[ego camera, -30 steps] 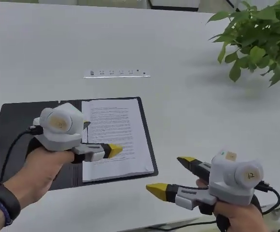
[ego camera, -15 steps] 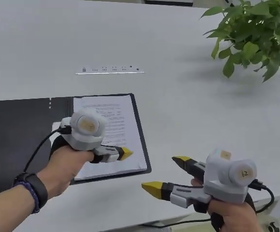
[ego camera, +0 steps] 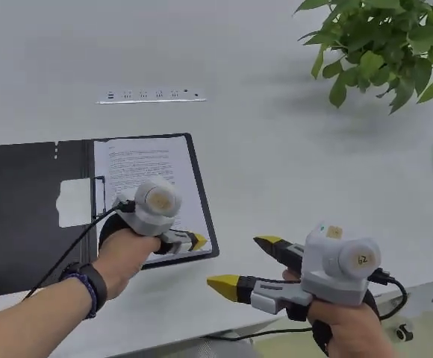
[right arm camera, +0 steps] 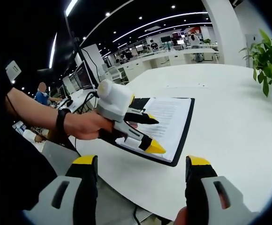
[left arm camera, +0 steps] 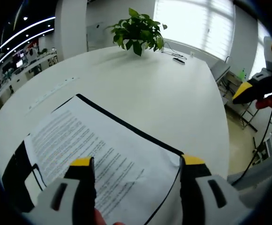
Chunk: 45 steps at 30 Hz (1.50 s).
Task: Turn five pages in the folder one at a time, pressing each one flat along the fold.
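Left gripper (left arm camera: 137,161) above page (left arm camera: 94,140), folder (ego camera: 22,224) edge cropped

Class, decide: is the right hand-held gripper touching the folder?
Apart. The head view shows a strip of white table between the right hand-held gripper and the folder; its jaws are open, holding nothing.

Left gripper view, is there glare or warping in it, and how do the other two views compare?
Left gripper view: the windows are blown out white, and the table edge bows from fisheye. Right gripper view: same bowing, dark ceiling with bright light strips. Head view: even light, straight lines, a soft shadow under the plant.
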### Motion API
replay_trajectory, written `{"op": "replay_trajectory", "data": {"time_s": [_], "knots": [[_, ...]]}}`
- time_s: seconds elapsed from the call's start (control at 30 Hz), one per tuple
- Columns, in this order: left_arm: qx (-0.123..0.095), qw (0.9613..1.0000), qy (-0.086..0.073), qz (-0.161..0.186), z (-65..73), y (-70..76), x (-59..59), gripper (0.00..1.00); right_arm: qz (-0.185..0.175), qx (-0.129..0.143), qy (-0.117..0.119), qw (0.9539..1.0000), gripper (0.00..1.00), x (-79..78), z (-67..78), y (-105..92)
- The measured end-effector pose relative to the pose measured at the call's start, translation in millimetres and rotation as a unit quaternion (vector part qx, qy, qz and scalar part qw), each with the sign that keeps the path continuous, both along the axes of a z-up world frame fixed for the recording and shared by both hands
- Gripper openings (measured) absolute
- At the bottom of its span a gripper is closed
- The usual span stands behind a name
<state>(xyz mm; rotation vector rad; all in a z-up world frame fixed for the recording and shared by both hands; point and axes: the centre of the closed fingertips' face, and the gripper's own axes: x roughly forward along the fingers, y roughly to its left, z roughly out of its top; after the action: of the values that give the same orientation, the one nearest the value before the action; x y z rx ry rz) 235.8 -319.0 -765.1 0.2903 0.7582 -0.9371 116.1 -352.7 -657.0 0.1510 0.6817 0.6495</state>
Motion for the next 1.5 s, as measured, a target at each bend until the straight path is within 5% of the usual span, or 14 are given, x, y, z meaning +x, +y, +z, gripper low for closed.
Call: {"op": "replay_trajectory", "data": {"time_s": [0.13,0.23,0.63,0.73,1.1,1.5], "knots": [[0.013,0.9998,0.002,0.015,-13.5,0.9,-0.8,0.74,0.000,-0.001,0.004,1.0000,0.75,-0.7,-2.1,-1.3],[0.037,0.9991,-0.021,0.001,-20.4,3.0,-2.4,0.74,-0.005,0.003,0.006,1.0000,0.75,1.2,-2.4,-2.7],[0.004,0.9995,-0.029,0.015,-18.2,11.1,5.3,0.65,-0.002,0.007,0.010,0.9999,0.72,11.2,-12.5,1.3],[-0.007,0.9994,-0.017,0.028,-16.0,14.1,7.5,0.59,-0.001,0.014,0.012,0.9998,0.72,14.2,-16.5,4.2],[-0.054,0.9957,0.006,0.075,-9.1,25.1,2.4,0.48,-0.030,0.058,0.005,0.9978,0.67,51.5,-30.0,2.4],[-0.054,0.9956,0.007,0.077,-7.8,27.2,-4.5,0.43,-0.028,0.091,0.020,0.9953,0.63,98.6,-53.1,22.1]]}}
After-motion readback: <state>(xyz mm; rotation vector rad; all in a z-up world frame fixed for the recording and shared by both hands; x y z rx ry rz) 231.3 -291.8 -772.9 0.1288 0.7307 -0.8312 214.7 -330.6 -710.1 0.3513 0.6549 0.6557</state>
